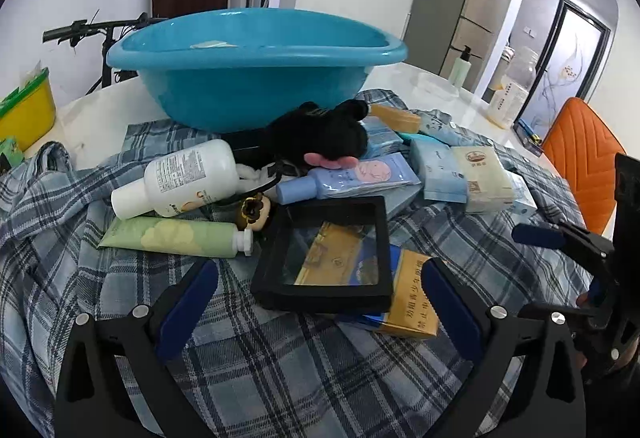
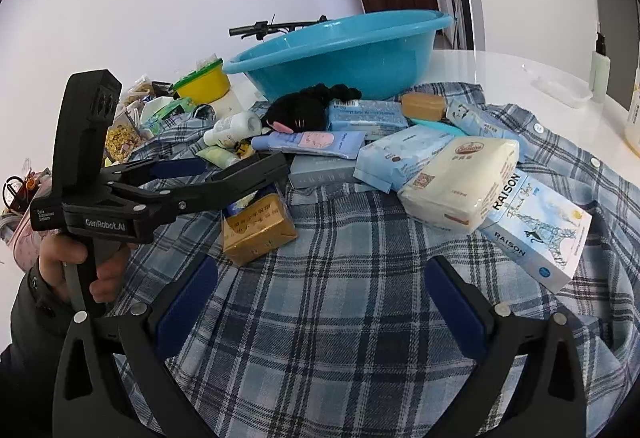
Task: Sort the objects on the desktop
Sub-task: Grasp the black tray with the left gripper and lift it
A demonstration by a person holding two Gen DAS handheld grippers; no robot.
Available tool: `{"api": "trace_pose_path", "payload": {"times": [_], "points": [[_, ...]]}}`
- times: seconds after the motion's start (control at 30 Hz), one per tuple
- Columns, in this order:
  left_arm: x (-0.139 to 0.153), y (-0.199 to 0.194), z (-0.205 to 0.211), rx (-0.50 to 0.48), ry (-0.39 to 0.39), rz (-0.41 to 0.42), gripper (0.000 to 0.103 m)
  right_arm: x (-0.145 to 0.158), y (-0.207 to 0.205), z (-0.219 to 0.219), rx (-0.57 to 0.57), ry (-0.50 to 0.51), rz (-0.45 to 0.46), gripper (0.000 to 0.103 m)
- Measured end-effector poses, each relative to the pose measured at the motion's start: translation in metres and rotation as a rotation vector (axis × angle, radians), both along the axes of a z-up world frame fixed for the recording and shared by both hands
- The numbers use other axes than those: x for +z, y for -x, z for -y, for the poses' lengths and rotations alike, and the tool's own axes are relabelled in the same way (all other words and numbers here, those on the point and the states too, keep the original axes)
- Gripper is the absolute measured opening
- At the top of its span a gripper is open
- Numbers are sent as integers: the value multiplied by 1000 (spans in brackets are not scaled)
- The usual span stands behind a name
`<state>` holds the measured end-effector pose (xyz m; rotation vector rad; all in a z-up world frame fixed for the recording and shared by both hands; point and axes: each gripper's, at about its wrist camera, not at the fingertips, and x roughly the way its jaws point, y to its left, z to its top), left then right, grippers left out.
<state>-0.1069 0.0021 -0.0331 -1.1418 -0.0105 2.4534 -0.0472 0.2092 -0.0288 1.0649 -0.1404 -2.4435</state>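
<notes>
A blue basin [image 1: 256, 49] stands on the white tabletop [image 2: 500, 65], at the back edge of a plaid shirt [image 2: 320, 298] spread under the clutter. Left of the basin sits a yellow tub [image 1: 28, 113]. In front of the basin, starting at its left, a white bottle [image 1: 180, 177] lies on its side with fine print too small to read, and a pale green tube [image 1: 172, 236] lies just in front of that. A black plush toy [image 1: 320, 133] rests against the basin's front wall, with a blue tube [image 1: 348, 177] touching it.

Nearer than those, a black frame box [image 1: 324, 254] lies tilted on a gold cigarette pack [image 2: 256, 228] printed with Chinese characters. The left gripper [image 1: 320, 302] hovers at this frame, its fingers spread wide and holding nothing.

To the basin's front right lie light blue tissue packs [image 2: 404, 155], a cream tissue pack [image 2: 460, 181] with a red oval logo, and a box reading "RAISON" [image 2: 536, 230]. The right gripper [image 2: 320, 302] hangs over bare shirt, fingers wide apart; "GenRobot.AI" shows on the left tool's body.
</notes>
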Motion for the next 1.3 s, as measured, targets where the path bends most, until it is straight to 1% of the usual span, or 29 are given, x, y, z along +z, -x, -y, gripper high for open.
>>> {"api": "trace_pose_path", "payload": {"times": [0.2,0.23,0.27,0.3,0.4,0.47,0.53,0.7,0.77,0.87,1.03,1.17,1.23,1.3], "points": [[-13,9,3,15,-20,54,103,-1,1,2,1,-11,4,103],[-15,10,3,16,-27,62,101,-1,1,2,0,-12,3,103],[-16,11,4,16,-44,75,93,-1,1,2,0,-11,3,103],[-18,13,5,18,-54,83,90,-1,1,3,-1,-12,4,103],[-19,14,5,22,-56,83,87,-1,1,2,-5,-16,7,103],[-19,14,5,21,-59,80,80,-1,1,2,-7,-17,6,103],[-18,13,5,21,-67,74,74,-1,1,2,-9,-21,5,103],[-15,11,8,26,-87,66,74,-1,0,2,-13,-25,-1,103],[-13,9,8,25,-78,52,74,1,-3,0,-17,-20,-18,103],[-8,4,9,17,-91,33,73,6,-7,-6,-18,-40,-47,103],[5,-7,14,17,-124,-17,73,18,-7,-39,-63,-63,-77,103],[15,-11,23,30,-158,-47,73,29,4,-62,-103,-98,-84,103],[19,-13,27,41,-173,-64,73,31,13,-66,-122,-114,-76,103],[22,-15,32,45,-196,-77,73,31,21,-65,-115,-136,-74,103]]}}
